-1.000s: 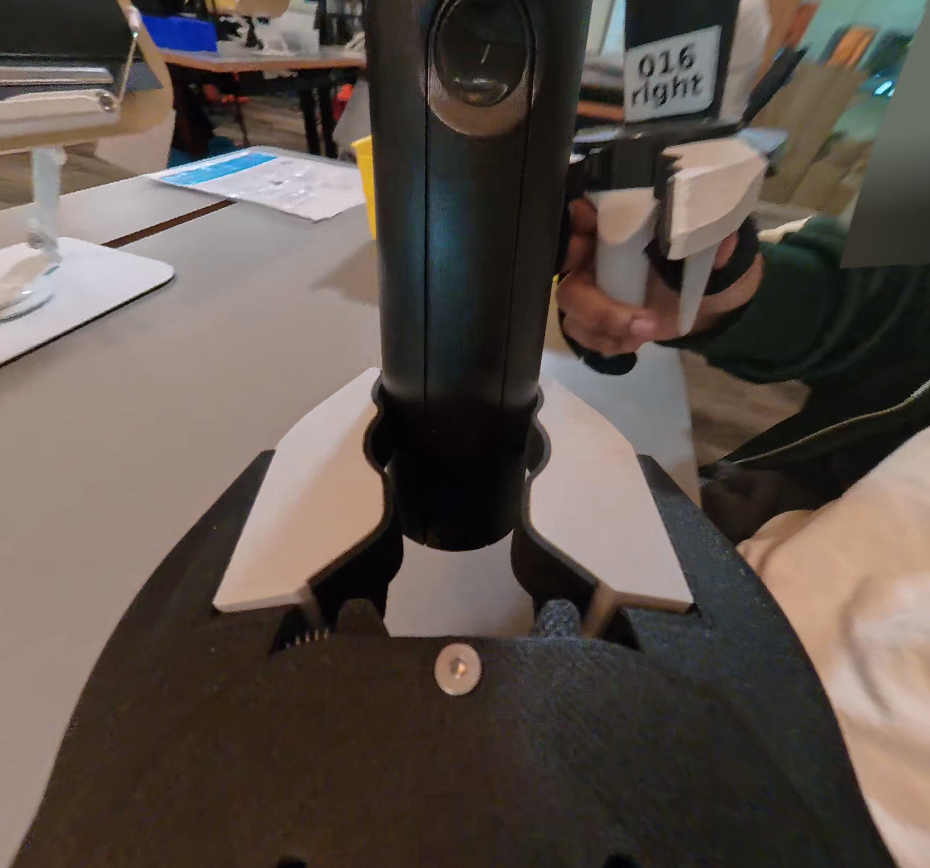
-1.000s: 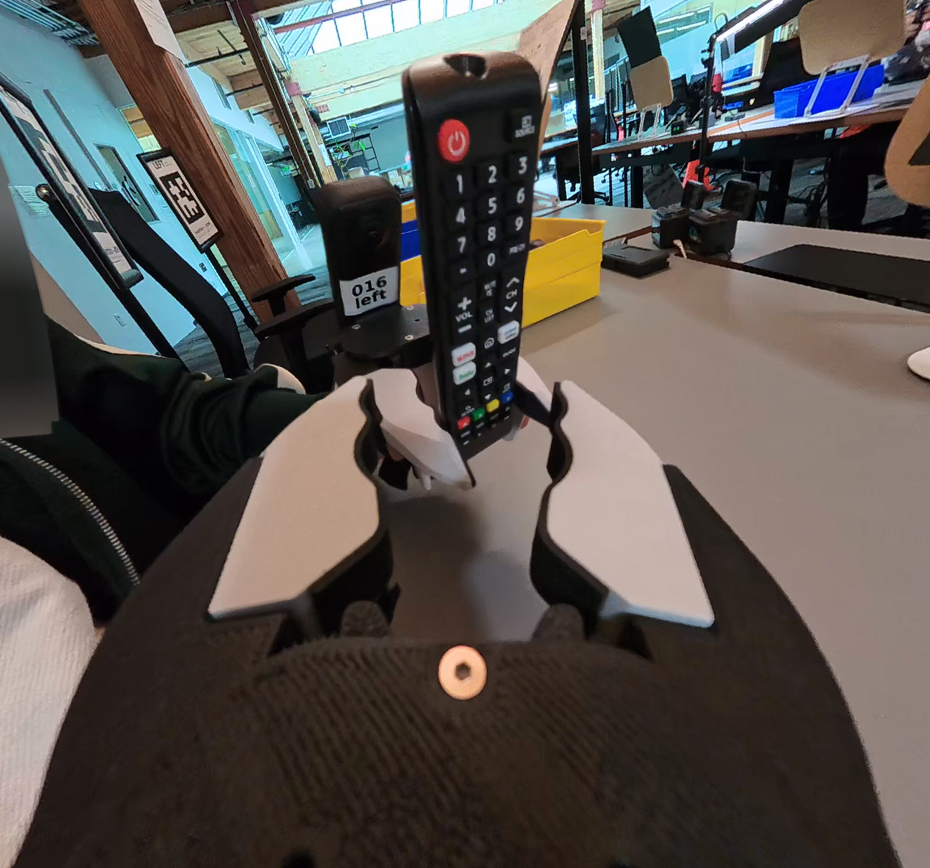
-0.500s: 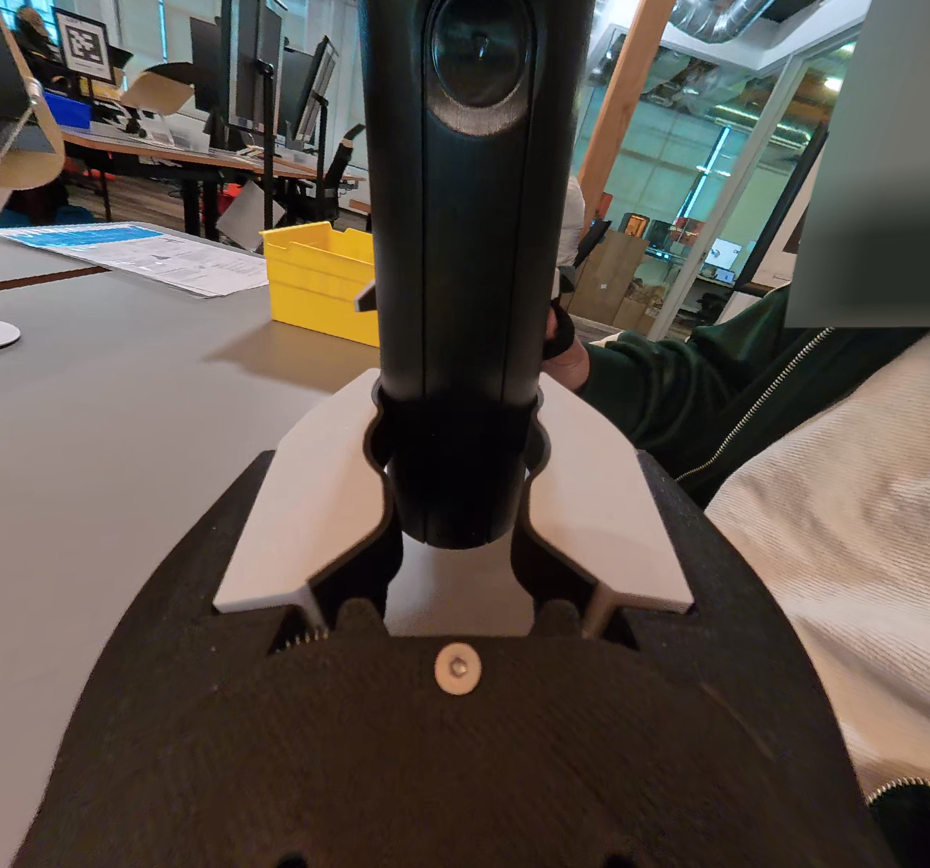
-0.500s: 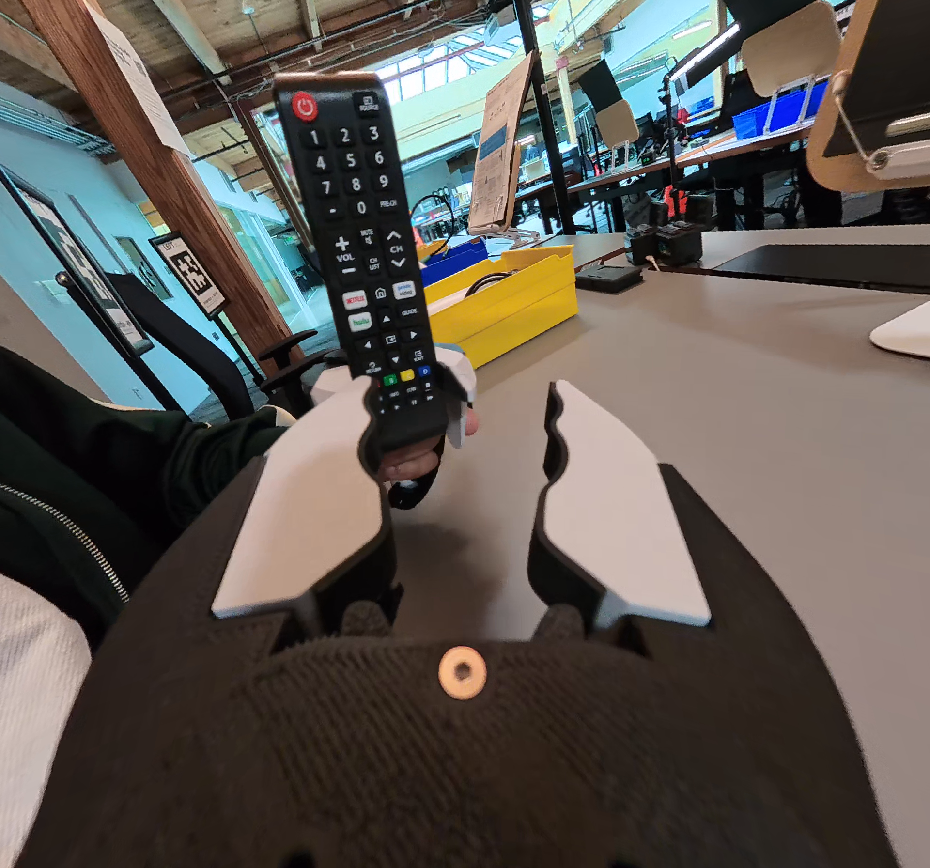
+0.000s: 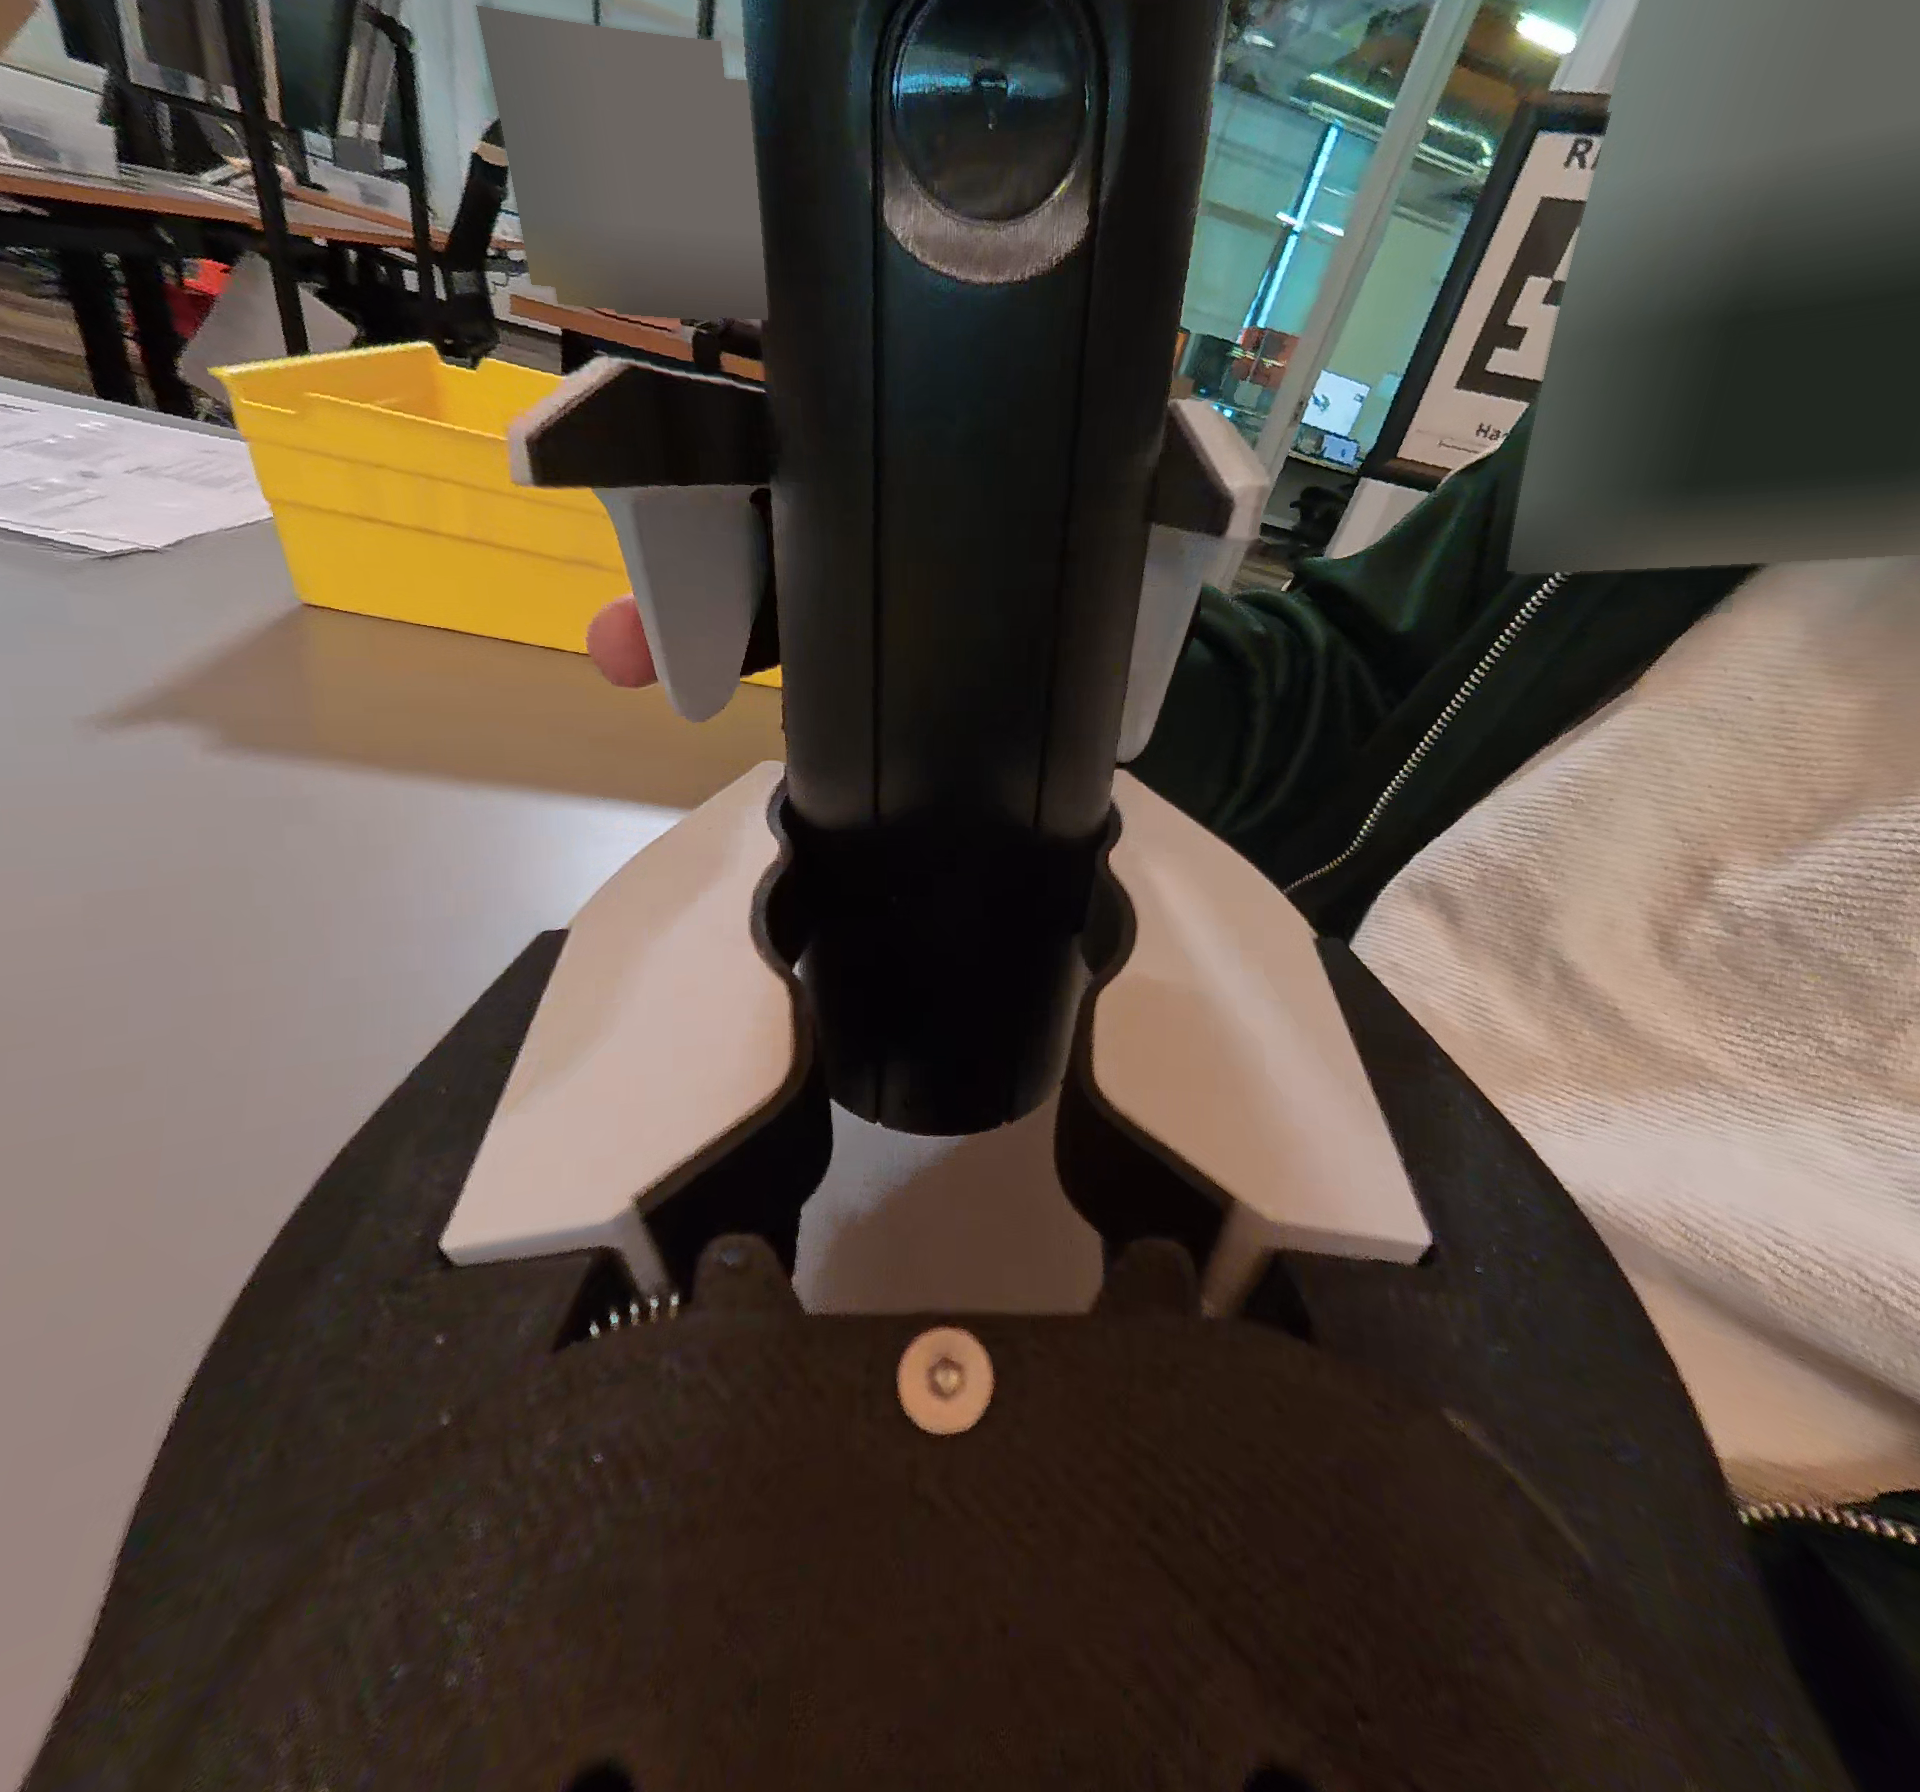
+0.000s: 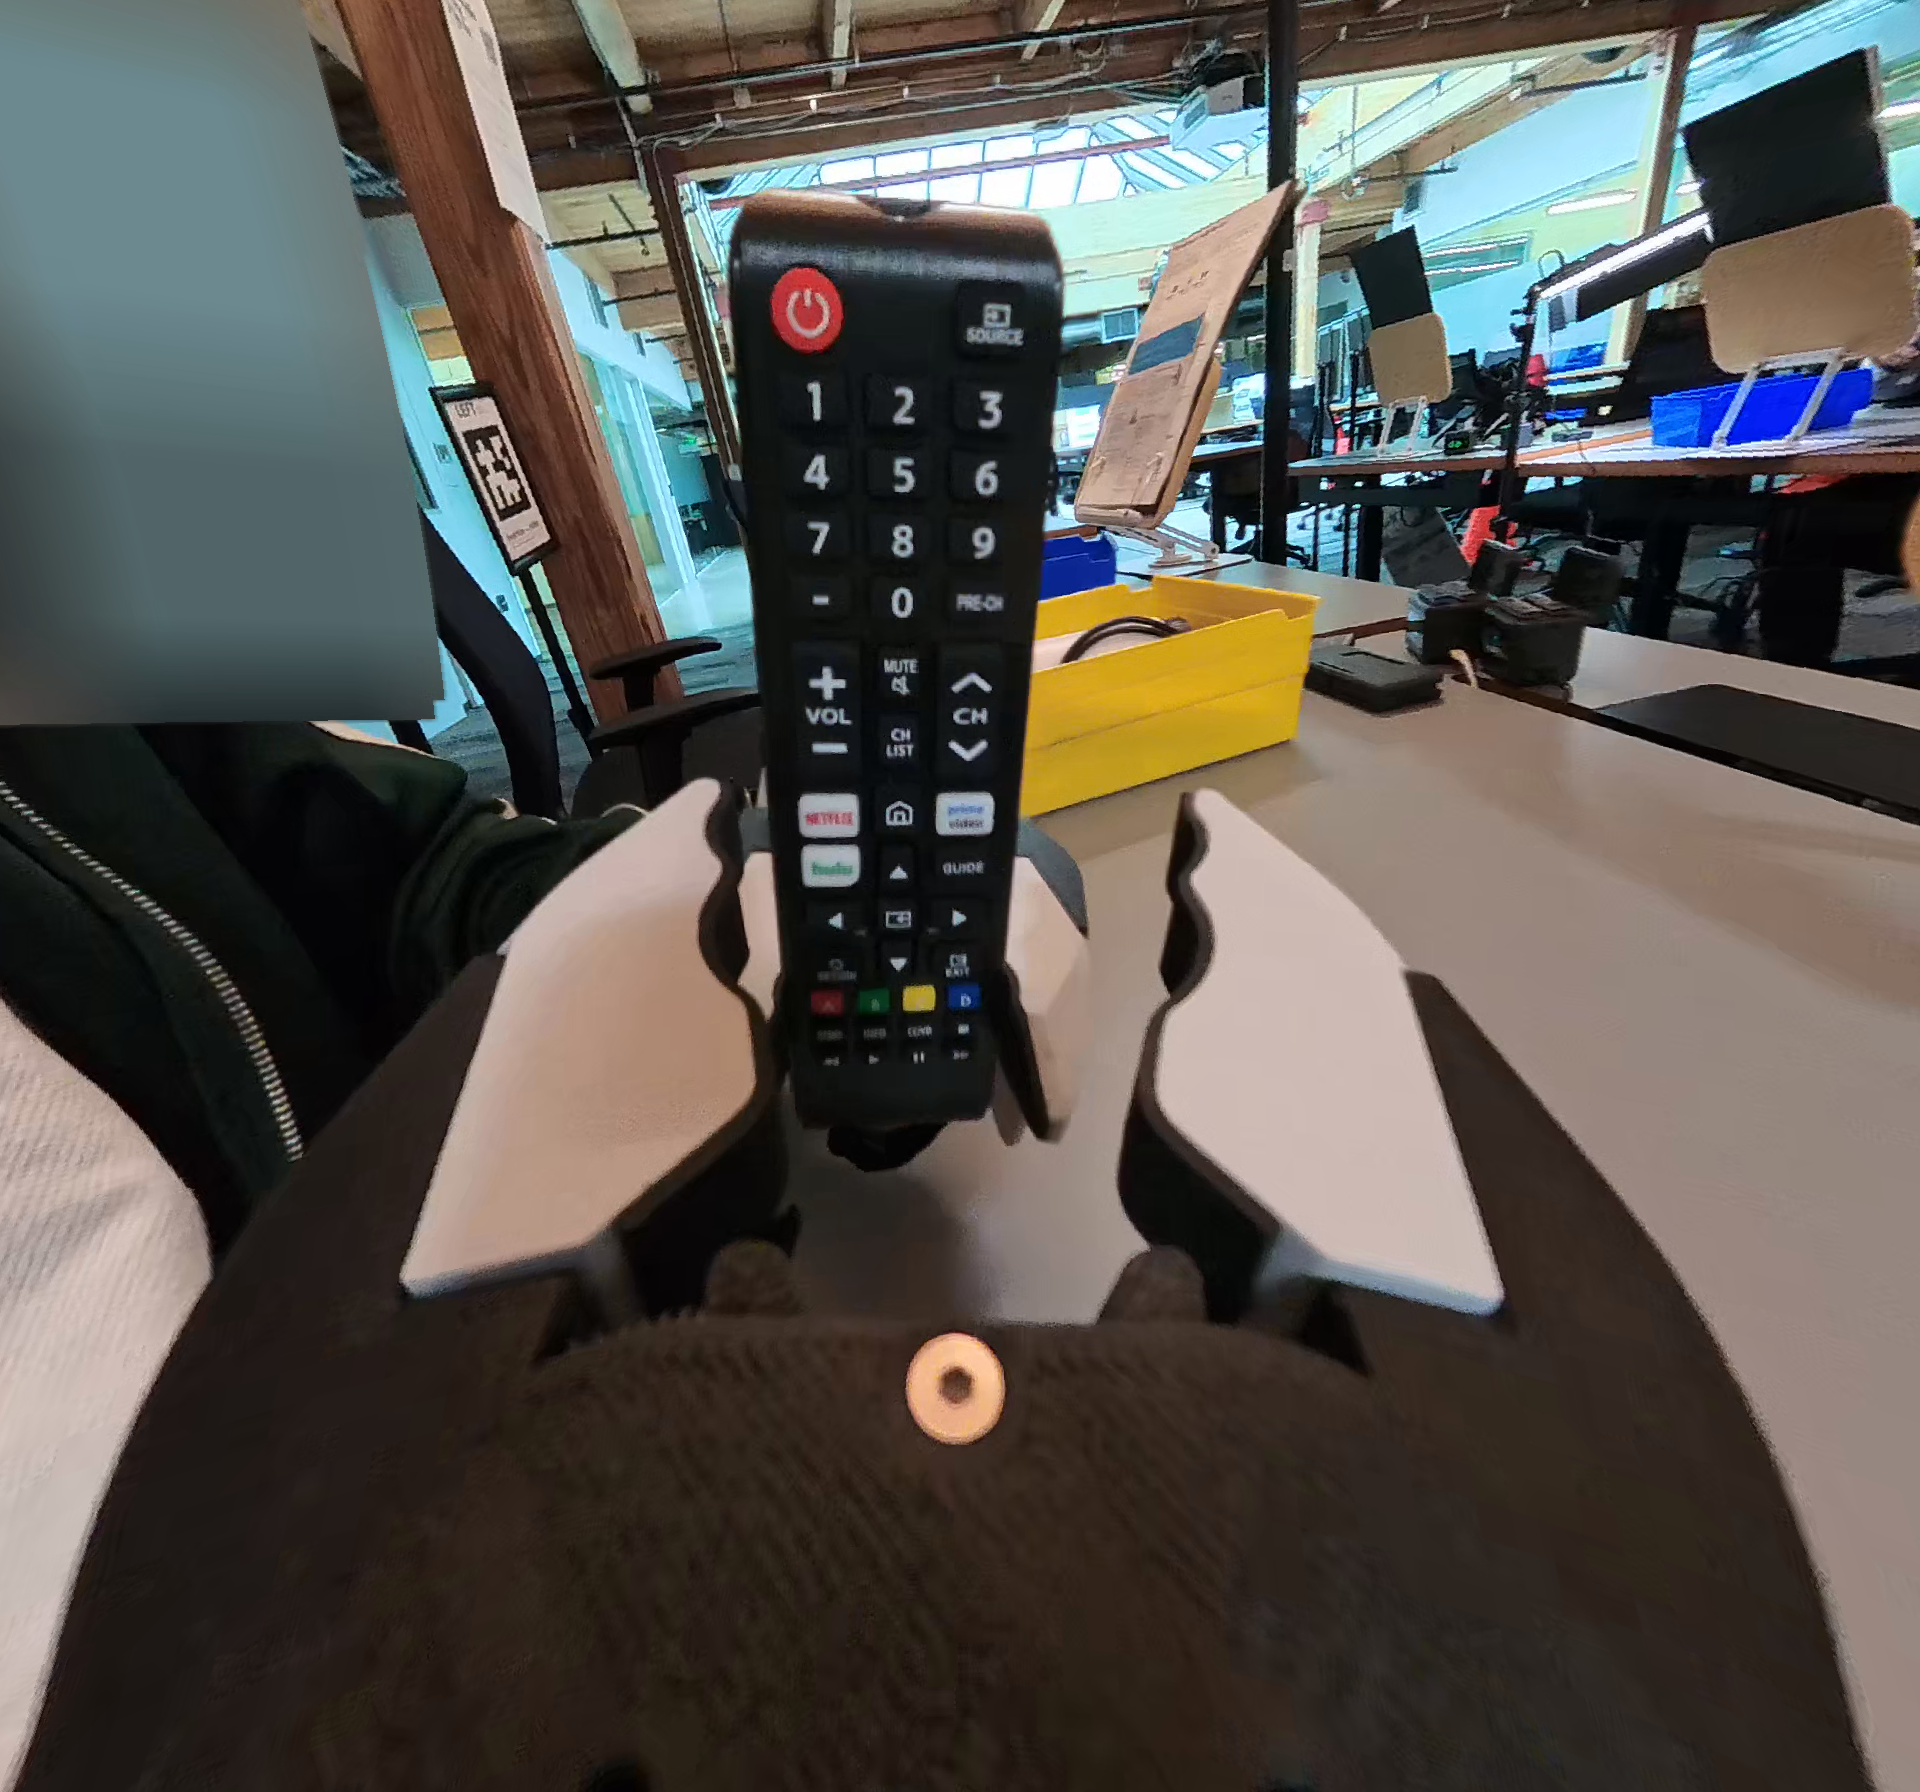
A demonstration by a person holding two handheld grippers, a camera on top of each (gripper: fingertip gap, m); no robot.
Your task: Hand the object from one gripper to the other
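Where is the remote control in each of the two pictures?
Left wrist view: the remote control fills the centre, back side showing, its lower end clamped in the left gripper.
Right wrist view: it stands upright at centre, buttons showing, between the right gripper's open fingers.
Shared landmark: the yellow bin on the grey table.

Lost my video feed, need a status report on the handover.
Left hand-held gripper shut on remote, upright. Right hand-held gripper open, fingers either side of remote, not gripping. Nothing in the way.
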